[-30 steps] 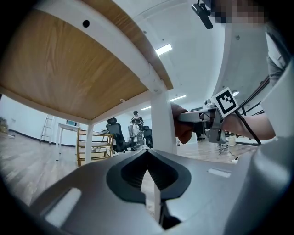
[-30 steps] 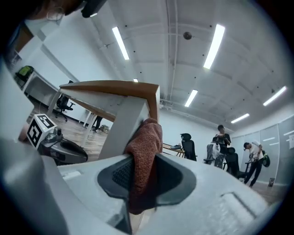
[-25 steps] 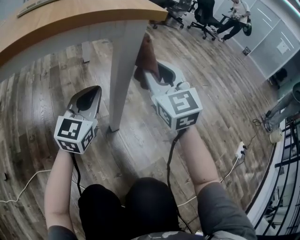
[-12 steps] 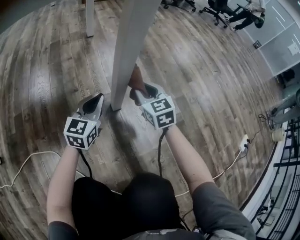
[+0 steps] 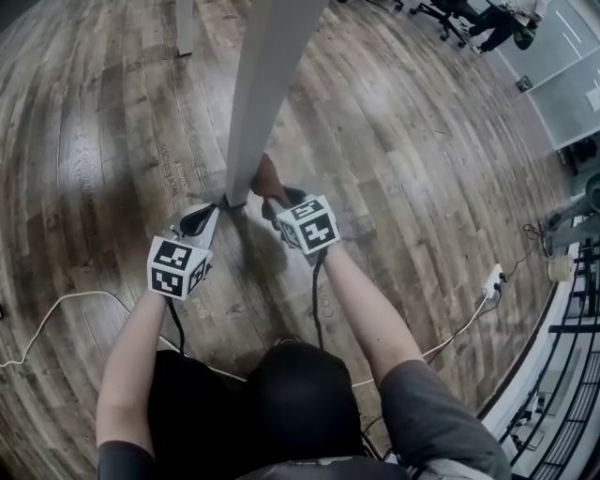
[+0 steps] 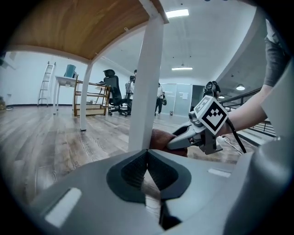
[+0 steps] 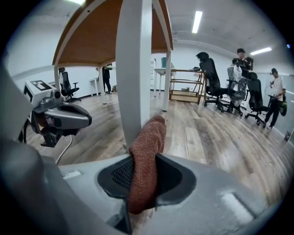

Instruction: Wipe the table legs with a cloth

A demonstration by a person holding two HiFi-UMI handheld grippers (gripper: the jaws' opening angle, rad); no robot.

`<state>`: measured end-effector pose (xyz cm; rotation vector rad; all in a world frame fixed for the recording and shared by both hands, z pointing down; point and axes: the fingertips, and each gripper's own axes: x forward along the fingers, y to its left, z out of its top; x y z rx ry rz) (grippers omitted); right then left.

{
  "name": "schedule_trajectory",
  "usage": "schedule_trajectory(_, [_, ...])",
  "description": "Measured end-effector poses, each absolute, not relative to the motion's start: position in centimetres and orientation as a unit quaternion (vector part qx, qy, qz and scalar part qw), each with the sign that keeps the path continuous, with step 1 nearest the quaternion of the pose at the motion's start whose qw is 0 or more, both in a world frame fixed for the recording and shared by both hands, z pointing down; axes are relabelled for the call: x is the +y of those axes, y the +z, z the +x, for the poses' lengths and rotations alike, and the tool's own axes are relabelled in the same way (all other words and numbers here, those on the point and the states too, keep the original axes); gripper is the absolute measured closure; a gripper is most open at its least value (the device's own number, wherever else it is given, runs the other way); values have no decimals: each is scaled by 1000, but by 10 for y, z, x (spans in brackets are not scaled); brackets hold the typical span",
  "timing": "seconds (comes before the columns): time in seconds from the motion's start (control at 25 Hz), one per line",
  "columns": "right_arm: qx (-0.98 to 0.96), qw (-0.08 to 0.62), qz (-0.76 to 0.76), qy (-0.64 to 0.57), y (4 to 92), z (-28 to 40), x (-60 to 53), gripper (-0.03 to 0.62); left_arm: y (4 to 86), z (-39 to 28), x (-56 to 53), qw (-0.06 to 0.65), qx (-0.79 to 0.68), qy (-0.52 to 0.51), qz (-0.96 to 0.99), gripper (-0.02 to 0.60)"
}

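A white table leg stands on the wood floor and fills the middle of both gripper views. My right gripper is shut on a rust-brown cloth, which presses against the leg's right side near its foot. The left gripper sits low on the leg's left side, shut with nothing between its jaws. From the left gripper view, the cloth and the right gripper show just past the leg.
A white cable trails over the floor at the left, and a power strip lies at the right. Another table leg stands farther back. Office chairs and people are far off.
Both grippers have dropped down the leg from near the tabletop to its foot. The cloth slid down along the leg's right side. The view has tilted so the tabletop is out of the head view.
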<state>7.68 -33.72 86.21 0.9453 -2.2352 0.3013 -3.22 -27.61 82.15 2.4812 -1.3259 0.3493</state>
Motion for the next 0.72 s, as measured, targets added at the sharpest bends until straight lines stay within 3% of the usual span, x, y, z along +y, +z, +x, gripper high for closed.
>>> schedule_trajectory(0.2, [-840, 374, 356, 165, 903, 82, -331, 502, 827, -40, -282, 163, -475, 120, 857, 561])
schedule_trajectory(0.36, [-829, 353, 395, 181, 884, 99, -336, 502, 798, -60, -293, 140, -496, 104, 851, 561])
schedule_trajectory(0.72, [-885, 210, 394, -130, 622, 98, -410, 502, 649, -108, -345, 17, -554, 91, 827, 561])
